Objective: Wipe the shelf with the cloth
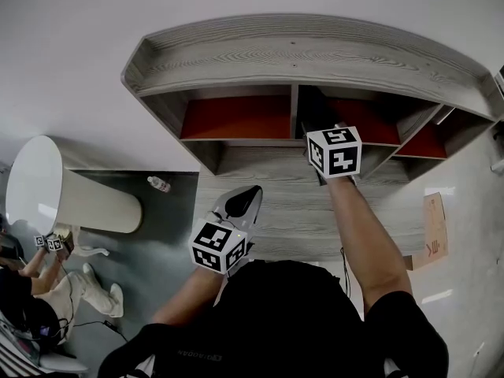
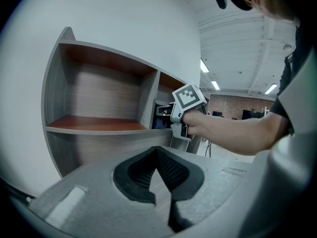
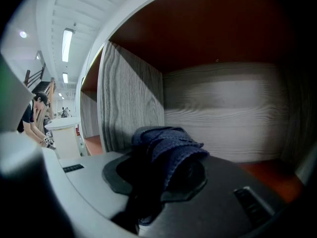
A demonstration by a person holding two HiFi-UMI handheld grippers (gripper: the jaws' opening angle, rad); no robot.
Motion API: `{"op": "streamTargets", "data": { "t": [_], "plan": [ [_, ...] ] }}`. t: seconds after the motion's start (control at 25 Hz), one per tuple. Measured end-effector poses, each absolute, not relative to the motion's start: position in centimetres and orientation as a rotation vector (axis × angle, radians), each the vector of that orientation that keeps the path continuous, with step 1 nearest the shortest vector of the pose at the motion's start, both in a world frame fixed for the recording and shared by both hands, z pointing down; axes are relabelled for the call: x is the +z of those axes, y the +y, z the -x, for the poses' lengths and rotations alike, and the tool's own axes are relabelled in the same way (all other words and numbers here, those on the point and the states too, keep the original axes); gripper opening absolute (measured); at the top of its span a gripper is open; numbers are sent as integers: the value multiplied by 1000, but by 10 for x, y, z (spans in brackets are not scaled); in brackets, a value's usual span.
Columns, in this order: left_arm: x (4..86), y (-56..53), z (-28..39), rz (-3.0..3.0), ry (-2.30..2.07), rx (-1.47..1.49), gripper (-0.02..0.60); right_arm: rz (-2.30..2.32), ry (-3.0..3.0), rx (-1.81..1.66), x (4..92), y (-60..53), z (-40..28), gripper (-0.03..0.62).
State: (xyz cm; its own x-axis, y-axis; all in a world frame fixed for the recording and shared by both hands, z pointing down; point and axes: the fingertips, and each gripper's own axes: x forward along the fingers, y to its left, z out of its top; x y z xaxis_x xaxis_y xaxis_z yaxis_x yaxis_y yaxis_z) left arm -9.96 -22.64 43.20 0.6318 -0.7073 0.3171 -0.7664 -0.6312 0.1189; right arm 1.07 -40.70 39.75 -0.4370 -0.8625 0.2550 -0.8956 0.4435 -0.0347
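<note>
Head view's bright and evenly lit, the shelf (image 1: 299, 57) bowed by fisheye. Right gripper view is dim inside the compartment, cloth (image 3: 171, 145) nearly black in shadow, ceiling strips (image 3: 67, 44) glaring at left. Both gripper views vignette black at corners.

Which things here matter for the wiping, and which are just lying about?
For the job:
- cloth, held in the right gripper
- shelf

Just lying about:
- bottle on the floor
- cardboard
- white round stand

Left shelf bay (image 1: 236, 118) open, upright divider (image 1: 294, 109) beside right tool (image 3: 166, 162), back wall (image 3: 223, 113) near ahead
</note>
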Motion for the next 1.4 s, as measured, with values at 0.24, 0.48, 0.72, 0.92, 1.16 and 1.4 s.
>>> {"op": "streamTargets", "data": {
  "t": [0.24, 0.48, 0.72, 0.92, 1.16, 1.4],
  "plan": [
    [433, -225, 96, -2614, -1196, 353, 8, -1553, -2468, 233, 399, -407, -26, 100],
    [432, -226, 88, -2624, -1181, 353, 8, -1604, -2441, 245, 398, -408, -52, 100],
    [433, -227, 74, -2634, -1156, 351, 8, -1651, -2404, 245, 399, -407, -81, 100],
    [434, -228, 61, -2644, -1131, 349, 8, -1686, -2376, 247, 399, -404, -104, 100],
    [436, -230, 45, -2655, -1106, 343, 8, -1731, -2344, 251, 400, -402, -133, 100],
    [437, -231, 31, -2660, -1088, 344, 8, -1786, -2308, 265, 402, -400, -164, 100]
  ]
}}
